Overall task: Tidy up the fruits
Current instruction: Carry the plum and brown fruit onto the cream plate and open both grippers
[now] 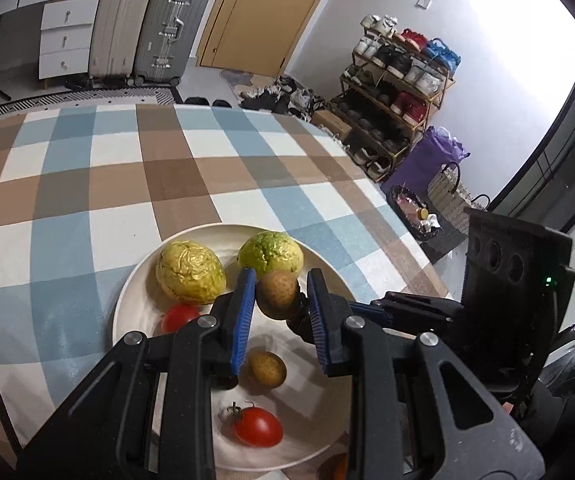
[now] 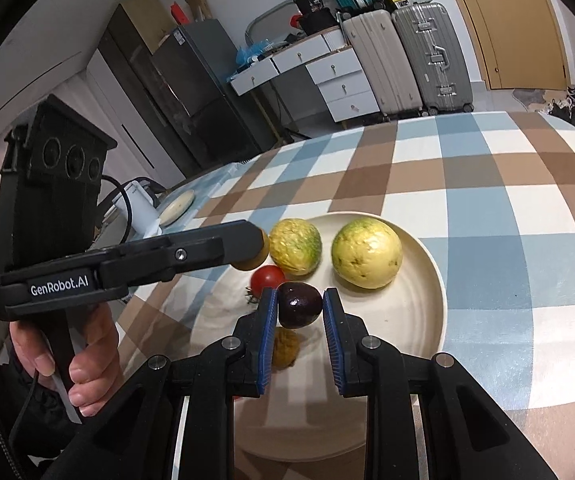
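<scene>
left wrist view: your left gripper (image 1: 281, 294) pinches a small brown fruit (image 1: 277, 294) above the cream plate (image 1: 135, 280). nearer you lie a cherry tomato (image 1: 257, 426) and a second brown fruit (image 1: 266, 369); farther back, two yellow-green guavas (image 1: 190, 272). your right gripper (image 2: 300, 306) clamps a dark fruit (image 2: 300, 305) over the same plate.

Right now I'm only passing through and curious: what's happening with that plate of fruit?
A person holds a gripper in each hand over a cream plate on the checked table. The left gripper is shut on a small brown fruit, the right gripper on a dark purple fruit. On the plate lie two yellow-green fruits, two tomatoes and another brown fruit.
</scene>
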A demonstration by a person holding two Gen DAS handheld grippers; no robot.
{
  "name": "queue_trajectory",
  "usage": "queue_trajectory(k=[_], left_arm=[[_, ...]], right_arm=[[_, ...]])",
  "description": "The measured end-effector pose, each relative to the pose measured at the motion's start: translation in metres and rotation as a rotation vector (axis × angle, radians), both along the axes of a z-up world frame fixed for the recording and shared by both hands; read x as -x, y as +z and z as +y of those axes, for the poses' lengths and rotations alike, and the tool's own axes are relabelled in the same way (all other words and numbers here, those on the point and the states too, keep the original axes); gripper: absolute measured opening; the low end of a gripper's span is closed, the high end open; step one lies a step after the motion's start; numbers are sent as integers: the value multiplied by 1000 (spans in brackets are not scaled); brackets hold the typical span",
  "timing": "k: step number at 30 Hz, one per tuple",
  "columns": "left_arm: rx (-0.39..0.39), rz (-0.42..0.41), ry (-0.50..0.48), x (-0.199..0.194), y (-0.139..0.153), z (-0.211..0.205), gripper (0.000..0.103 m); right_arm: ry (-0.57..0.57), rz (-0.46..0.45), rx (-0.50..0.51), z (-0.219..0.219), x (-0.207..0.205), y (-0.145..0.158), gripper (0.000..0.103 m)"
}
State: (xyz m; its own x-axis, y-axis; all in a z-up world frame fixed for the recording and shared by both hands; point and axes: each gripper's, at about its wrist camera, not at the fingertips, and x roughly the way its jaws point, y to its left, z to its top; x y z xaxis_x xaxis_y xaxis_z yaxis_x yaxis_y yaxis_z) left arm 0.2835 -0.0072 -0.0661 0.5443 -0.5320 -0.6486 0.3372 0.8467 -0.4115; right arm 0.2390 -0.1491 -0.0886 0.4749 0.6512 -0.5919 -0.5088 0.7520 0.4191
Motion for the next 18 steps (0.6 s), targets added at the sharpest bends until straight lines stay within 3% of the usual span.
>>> queue_trajectory(k=[18], left_arm=[[6, 43, 18, -19, -16, -4, 24]], right_arm=[[10, 32, 38, 9, -14, -11, 24]])
